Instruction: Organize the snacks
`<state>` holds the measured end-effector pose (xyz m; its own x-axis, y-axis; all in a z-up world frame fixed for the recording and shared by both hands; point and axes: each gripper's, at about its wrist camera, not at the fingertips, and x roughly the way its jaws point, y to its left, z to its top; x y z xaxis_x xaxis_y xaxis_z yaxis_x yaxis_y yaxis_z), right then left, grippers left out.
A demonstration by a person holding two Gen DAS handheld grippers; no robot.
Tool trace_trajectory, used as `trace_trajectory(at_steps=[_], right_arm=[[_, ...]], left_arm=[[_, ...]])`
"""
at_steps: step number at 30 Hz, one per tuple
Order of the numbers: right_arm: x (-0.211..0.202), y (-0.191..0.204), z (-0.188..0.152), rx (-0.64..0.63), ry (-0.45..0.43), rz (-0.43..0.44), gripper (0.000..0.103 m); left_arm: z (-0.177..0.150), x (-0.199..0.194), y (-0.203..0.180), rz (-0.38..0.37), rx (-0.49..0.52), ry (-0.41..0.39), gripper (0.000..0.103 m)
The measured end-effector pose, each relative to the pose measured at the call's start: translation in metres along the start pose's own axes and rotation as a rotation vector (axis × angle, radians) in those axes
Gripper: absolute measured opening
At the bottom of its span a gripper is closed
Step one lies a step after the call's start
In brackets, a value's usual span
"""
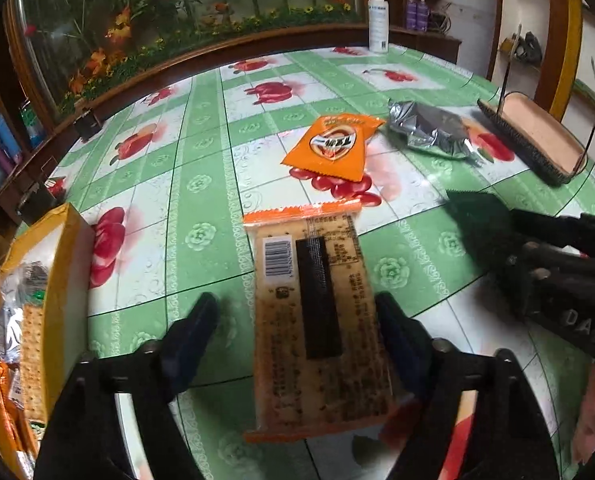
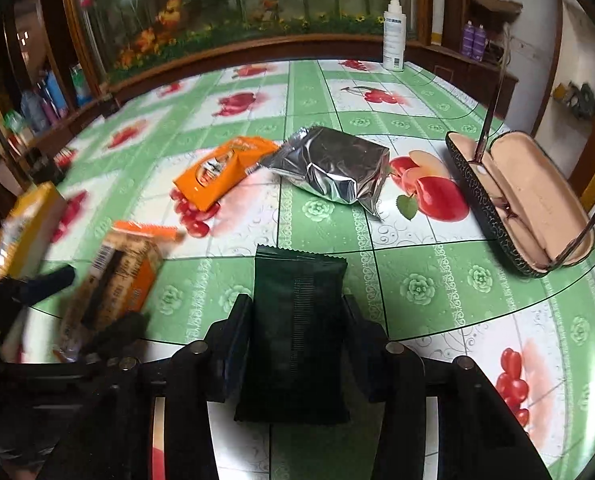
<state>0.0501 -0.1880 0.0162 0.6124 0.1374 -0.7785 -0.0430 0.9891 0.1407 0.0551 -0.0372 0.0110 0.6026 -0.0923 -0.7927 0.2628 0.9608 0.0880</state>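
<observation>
floral oilcloth table [image 1: 201, 152]. left gripper [image 1: 297, 320] open astride light, brittle cracker pack [image 1: 317, 320]: clamp long edges gently. right gripper [image 2: 297, 320] grips soft dark pouch [image 2: 297, 320].

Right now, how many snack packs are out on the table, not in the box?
4: a cracker pack between the left gripper's fingers, a dark green pack in the right gripper, an orange pack and a silver pack mid-table.

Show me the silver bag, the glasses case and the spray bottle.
silver bag [image 2: 329, 168], right wrist view, middle of the foil.
glasses case [image 2: 525, 196], right wrist view, pink lining.
spray bottle [image 2: 394, 36], right wrist view, white body.
</observation>
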Motion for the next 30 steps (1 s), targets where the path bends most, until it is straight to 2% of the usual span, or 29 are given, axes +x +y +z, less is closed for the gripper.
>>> trace_trajectory(at_steps=[1, 8, 13, 20, 30], right_arm=[[-0.001, 0.001, 0.0, 0.004, -0.006, 0.007, 0.048], [-0.006, 0.01, 0.0, -0.019, -0.03, 0.071, 0.048], [-0.016, 0.02, -0.001, -0.06, -0.085, 0.086, 0.048], [-0.024, 0.034, -0.003, -0.124, -0.134, 0.102, 0.048], [-0.028, 0.038, -0.004, -0.147, -0.158, 0.113, 0.048]], left_arm=[[0.001, 0.0, 0.001, -0.021, -0.012, 0.001, 0.054], [-0.002, -0.003, 0.014, -0.004, -0.06, -0.019, 0.053], [-0.002, -0.021, 0.024, 0.021, -0.094, -0.102, 0.053], [-0.002, -0.044, 0.022, 0.072, -0.078, -0.2, 0.053], [-0.003, -0.048, 0.02, 0.095, -0.072, -0.223, 0.053]])
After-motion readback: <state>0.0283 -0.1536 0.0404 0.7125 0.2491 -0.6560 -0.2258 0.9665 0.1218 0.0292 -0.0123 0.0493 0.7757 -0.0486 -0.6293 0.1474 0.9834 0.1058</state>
